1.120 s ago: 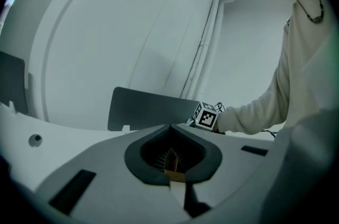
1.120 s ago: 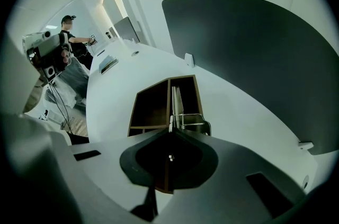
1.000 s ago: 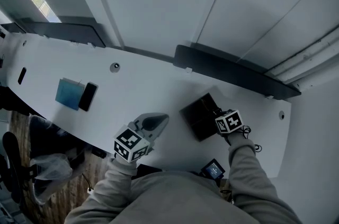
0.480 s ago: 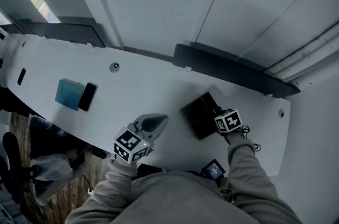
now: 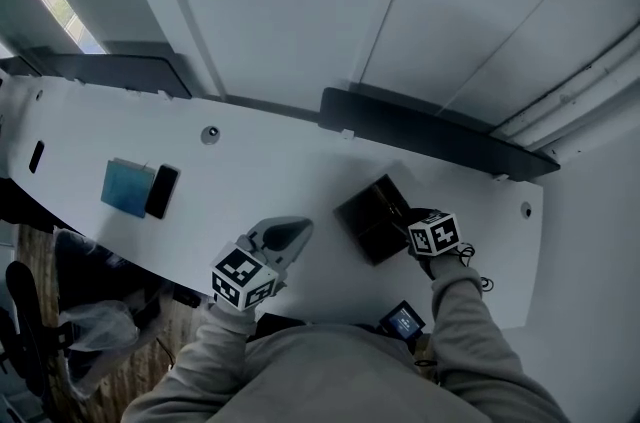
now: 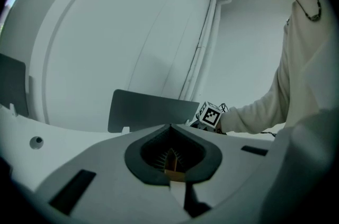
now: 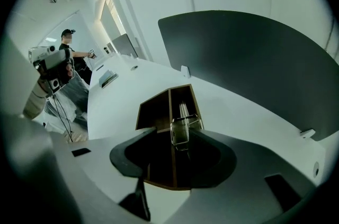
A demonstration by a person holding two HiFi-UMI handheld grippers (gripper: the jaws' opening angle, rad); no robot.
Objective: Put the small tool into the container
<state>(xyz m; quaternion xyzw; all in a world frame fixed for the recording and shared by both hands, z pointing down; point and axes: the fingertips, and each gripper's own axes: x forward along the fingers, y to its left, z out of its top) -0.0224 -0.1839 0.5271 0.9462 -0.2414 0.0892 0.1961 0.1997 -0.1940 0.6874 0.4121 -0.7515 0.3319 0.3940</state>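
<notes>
Metal small tool (image 7: 183,130) hung between just-opened jaws of the right tongs (image 7: 172,132), over the container (image 7: 151,112): release looked underway. Left tongs (image 6: 170,127) were clenched, empty.

container (image 5: 372,219) dk brown | table (image 5: 270,166) white | pad (image 5: 127,187) blue

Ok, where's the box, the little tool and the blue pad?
box (image 5: 368,216), head view, its dark inside.
little tool (image 7: 181,130), right gripper view, its shiny ridged middle.
blue pad (image 5: 127,187), head view, middle of its cover.
</notes>
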